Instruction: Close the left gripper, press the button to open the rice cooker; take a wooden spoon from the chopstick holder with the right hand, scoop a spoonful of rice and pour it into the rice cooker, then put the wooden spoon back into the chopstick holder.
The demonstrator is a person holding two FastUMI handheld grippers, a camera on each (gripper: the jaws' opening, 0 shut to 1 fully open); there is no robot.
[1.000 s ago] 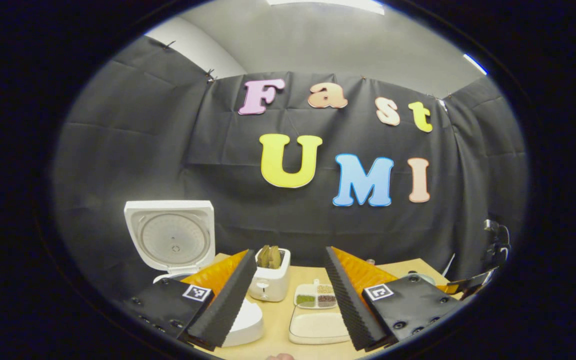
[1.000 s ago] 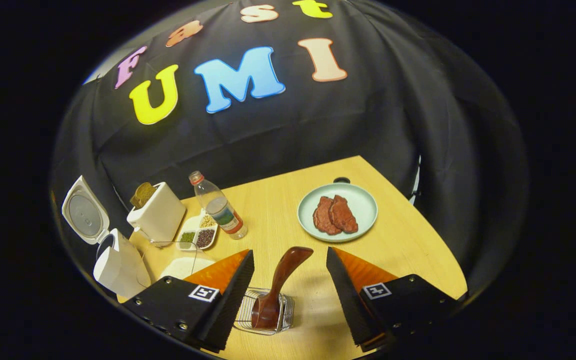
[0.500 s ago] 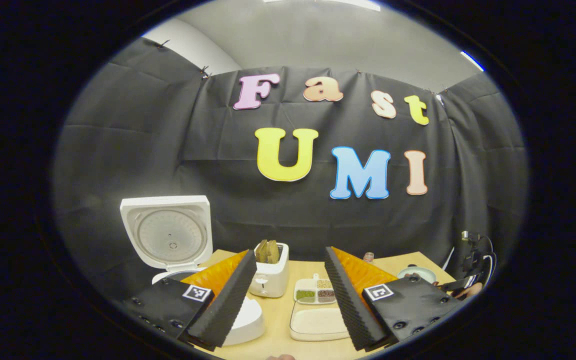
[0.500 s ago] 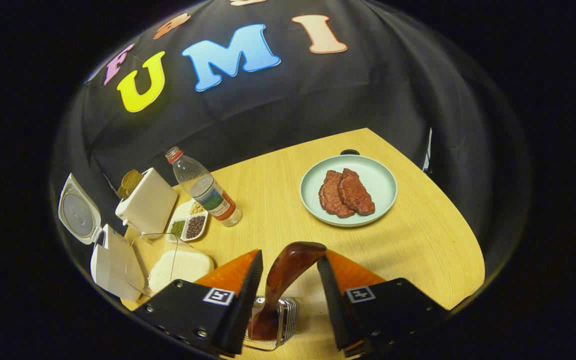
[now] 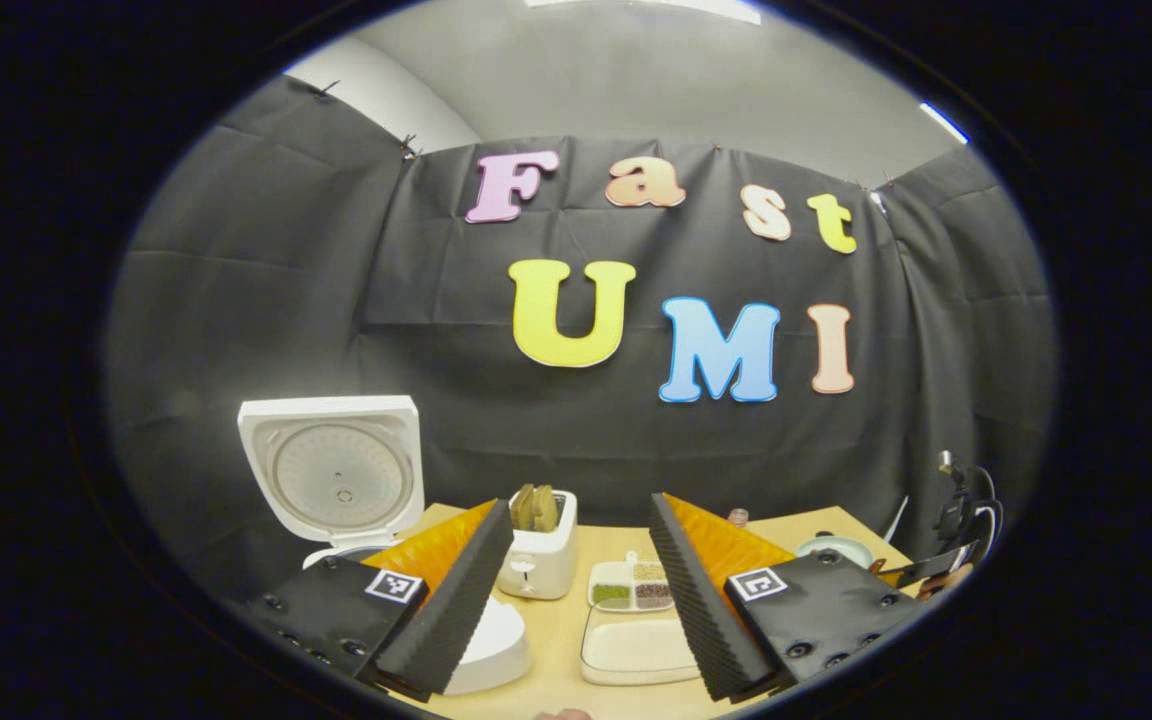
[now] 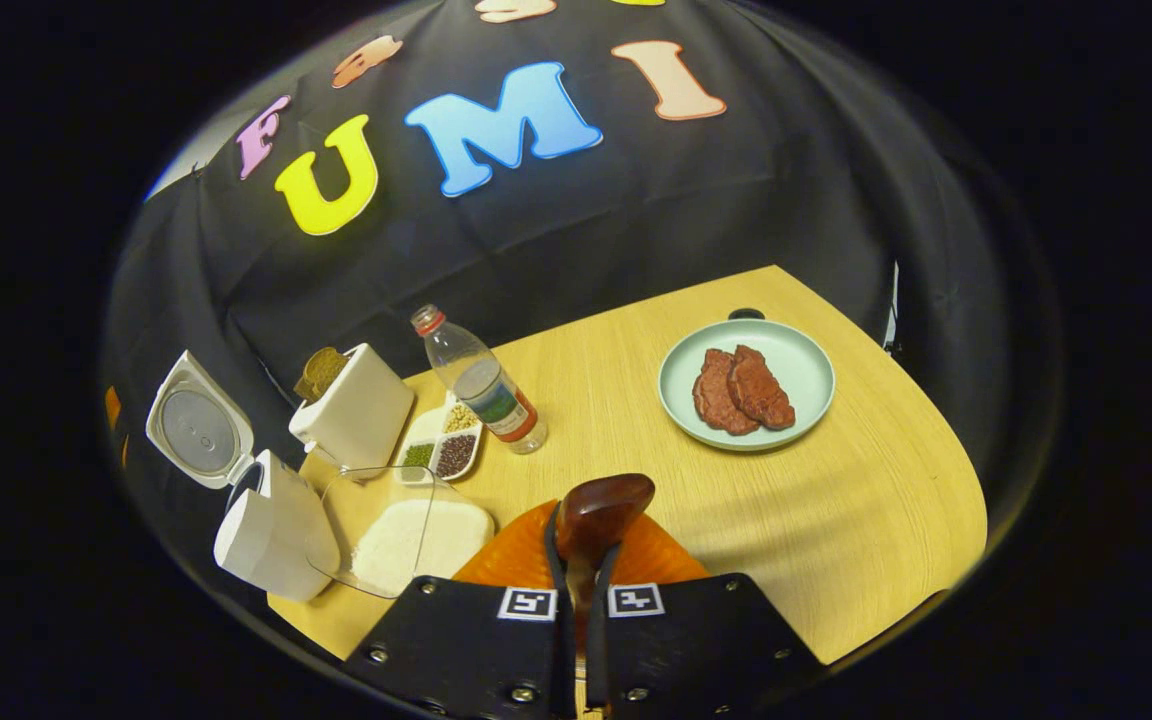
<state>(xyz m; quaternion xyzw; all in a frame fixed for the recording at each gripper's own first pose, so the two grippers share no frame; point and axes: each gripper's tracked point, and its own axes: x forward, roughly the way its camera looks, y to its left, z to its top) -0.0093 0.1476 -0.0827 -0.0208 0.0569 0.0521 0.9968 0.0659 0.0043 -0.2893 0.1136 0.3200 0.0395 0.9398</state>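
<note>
Clamping the wooden spoon [image 6: 598, 512] by its handle, the right gripper [image 6: 581, 570] has both fingers pressed together on it, with the handle's rounded end poking up past them (the chopstick holder is hidden beneath). Just beyond, to the left, sits the tray of rice [image 6: 416, 535], then the rice cooker [image 6: 271, 525] with its lid [image 6: 198, 432] raised. In the left gripper view, the left gripper [image 5: 581, 590] hovers with fingers spread apart, the rice cooker behind its left finger.
</note>
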